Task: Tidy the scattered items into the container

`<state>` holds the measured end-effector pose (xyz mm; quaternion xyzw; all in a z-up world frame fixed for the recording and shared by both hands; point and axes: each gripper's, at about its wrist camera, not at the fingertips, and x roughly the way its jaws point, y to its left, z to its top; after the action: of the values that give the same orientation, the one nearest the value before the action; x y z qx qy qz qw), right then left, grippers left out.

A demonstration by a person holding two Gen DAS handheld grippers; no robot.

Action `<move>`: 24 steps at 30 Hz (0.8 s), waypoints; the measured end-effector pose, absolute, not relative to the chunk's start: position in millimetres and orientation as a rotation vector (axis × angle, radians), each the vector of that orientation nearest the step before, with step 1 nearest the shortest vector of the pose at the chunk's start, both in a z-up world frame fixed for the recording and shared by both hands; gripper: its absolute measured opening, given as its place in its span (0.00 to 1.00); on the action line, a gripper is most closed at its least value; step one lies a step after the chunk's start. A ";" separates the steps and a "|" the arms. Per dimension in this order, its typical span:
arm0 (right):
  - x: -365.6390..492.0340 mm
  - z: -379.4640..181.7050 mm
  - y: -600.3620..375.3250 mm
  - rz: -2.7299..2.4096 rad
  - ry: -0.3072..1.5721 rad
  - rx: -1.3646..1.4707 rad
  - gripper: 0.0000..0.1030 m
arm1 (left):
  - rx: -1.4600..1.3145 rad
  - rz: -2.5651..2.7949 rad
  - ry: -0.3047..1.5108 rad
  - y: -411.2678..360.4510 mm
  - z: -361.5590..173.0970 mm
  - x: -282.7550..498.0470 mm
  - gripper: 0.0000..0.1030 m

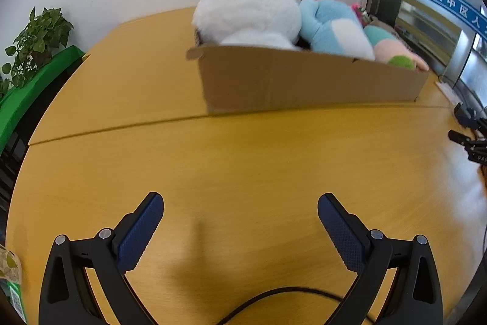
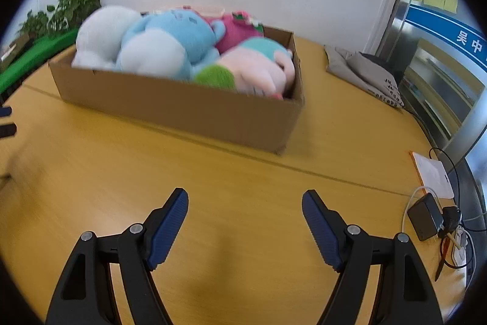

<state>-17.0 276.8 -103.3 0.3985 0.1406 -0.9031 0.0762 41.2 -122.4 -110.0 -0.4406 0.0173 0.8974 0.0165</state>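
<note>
Left gripper (image 1: 240,203): nearest the lens, jaws spread wide, nothing between the blue pads (image 1: 138,233), only bare tabletop below.

Right gripper (image 2: 245,200): likewise parted, pads empty, angled down at the table.

Table (image 1: 243,166): yellow wood-grain top under both tools, a seam running across it ahead of the fingertips.

Cardboard box (image 1: 304,81): open-topped, standing on the table beyond the seam, ahead of both grippers, well apart from either.

White plush (image 1: 246,11): largest toy, piled in the box at the end left of the tools, rising above the rim.

Blue plush (image 1: 328,20): in the box, pressed against the white one.

Pink-and-teal plush (image 2: 258,66): in the box at the end right of the tools, with a green patch near the front wall.

Magenta plush (image 2: 237,32): at the box's far side, partly hidden.

Potted plant (image 1: 36,35): far left of the left tool, beyond the table edge.
</note>
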 end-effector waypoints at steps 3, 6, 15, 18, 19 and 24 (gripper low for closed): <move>-17.8 -130.3 302.7 -2.659 0.434 1.280 0.75 | -1.434 2.765 0.090 -152.4 -134.3 41.2 1.00; -18.4 -138.9 326.4 -2.609 0.334 1.273 0.77 | -1.427 2.728 0.054 -178.1 -144.6 36.8 1.00; -17.7 -143.1 344.9 -2.413 0.310 1.204 0.94 | -1.348 2.668 0.102 -219.3 -146.8 9.9 1.00; -24.3 -142.6 342.6 -2.377 0.325 1.203 1.00 | -1.347 2.659 0.104 -226.6 -146.7 -3.6 1.00; -25.1 -142.3 341.9 -2.369 0.329 1.199 1.00 | -1.351 2.657 0.101 -231.4 -144.9 -11.2 1.00; -36.6 -140.4 347.9 -2.344 0.347 1.194 1.00 | -1.351 2.657 0.094 -241.6 -146.5 -11.7 1.00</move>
<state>-36.6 347.9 -140.4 0.4366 0.1267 -0.8572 0.2419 -11.7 -241.6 -146.5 -0.4516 0.0316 0.8881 0.0796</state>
